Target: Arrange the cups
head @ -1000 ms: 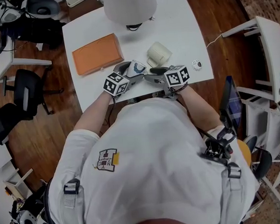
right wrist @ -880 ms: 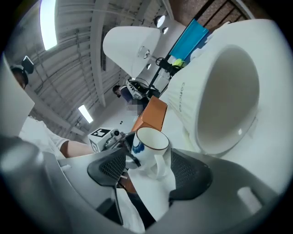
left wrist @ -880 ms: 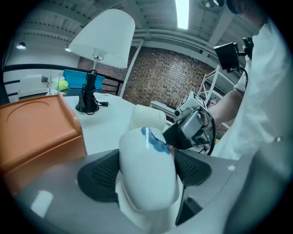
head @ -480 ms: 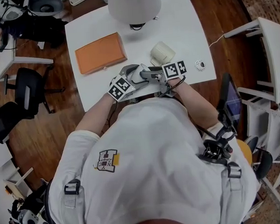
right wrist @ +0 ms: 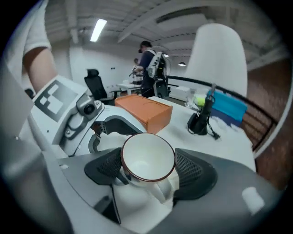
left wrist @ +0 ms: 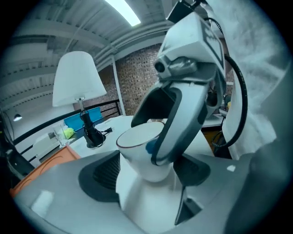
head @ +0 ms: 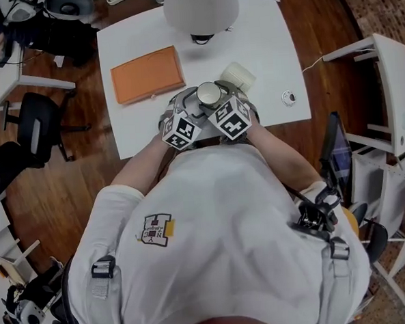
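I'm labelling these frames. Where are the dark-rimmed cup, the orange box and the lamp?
dark-rimmed cup [right wrist: 147, 158]: right gripper view, on its inside bottom.
orange box [head: 147, 74]: head view, on its top face.
lamp [head: 200, 7]: head view, on its shade.

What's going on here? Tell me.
A person works two claws at the table's near edge. The left claw grips a cup. The right claw, its jaws just opened, sits around the same cup, grip unclear. A second cup sits beyond it.
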A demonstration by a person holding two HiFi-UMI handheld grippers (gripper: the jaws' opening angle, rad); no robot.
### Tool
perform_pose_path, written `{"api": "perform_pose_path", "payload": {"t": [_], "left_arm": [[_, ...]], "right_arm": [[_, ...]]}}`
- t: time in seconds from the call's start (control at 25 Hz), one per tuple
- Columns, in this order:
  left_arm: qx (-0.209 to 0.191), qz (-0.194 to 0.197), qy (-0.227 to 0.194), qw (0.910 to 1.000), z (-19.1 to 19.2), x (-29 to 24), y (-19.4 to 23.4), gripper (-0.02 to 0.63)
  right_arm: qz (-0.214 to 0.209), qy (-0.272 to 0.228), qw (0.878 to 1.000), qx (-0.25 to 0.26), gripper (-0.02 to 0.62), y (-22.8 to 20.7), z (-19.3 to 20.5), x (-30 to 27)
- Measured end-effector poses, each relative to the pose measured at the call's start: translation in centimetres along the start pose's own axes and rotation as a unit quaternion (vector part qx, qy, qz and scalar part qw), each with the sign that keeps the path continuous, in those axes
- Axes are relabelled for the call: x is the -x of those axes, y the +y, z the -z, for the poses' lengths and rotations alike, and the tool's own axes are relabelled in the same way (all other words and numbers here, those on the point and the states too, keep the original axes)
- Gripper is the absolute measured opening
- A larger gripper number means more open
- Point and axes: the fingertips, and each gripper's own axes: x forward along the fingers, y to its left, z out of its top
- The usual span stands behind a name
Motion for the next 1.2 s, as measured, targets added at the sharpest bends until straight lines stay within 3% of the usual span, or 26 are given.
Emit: {"api": "perform_pose_path", "payload": {"t": [0.12,0.24,0.4,0.68,0.84,0.96,1.2], "left_arm": [[0.0,-0.023,0.002,0.9997,1.0,0.6,-0.3,0.364],[-0.005,-0.033,0.002,0.9994,1.4,0.6,-0.6,0.364],[-0.012,-0.027,0.003,0.9996,1.6,0.4,-1.6,0.36],[0.001,-0.02,0.003,0.9998,1.6,0.6,-1.7,0.358],[0.014,0.014,-0.004,0.9998,1.5,0.8,-2.1,0.377],[0.02,0.048,-0.012,0.9986,1.1,0.6,-2.1,0.433],[-0.005,0.088,0.0,0.9961,-0.4,-0.7,-1.5,0.434]], "right_arm": [[0.027,-0.006,0.996,0.082,0.364,1.2,-0.3,-0.1],[0.039,-0.028,0.993,0.103,0.364,1.7,0.0,-0.1],[0.046,-0.076,0.992,0.086,0.364,1.9,0.9,0.5],[0.025,-0.09,0.992,0.079,0.372,2.0,0.8,0.8],[-0.009,-0.109,0.993,0.039,0.434,2.0,1.0,1.9],[-0.032,-0.129,0.991,0.013,0.437,1.9,1.6,3.4],[-0.048,-0.115,0.992,0.004,0.437,1.4,4.5,4.9]]}}
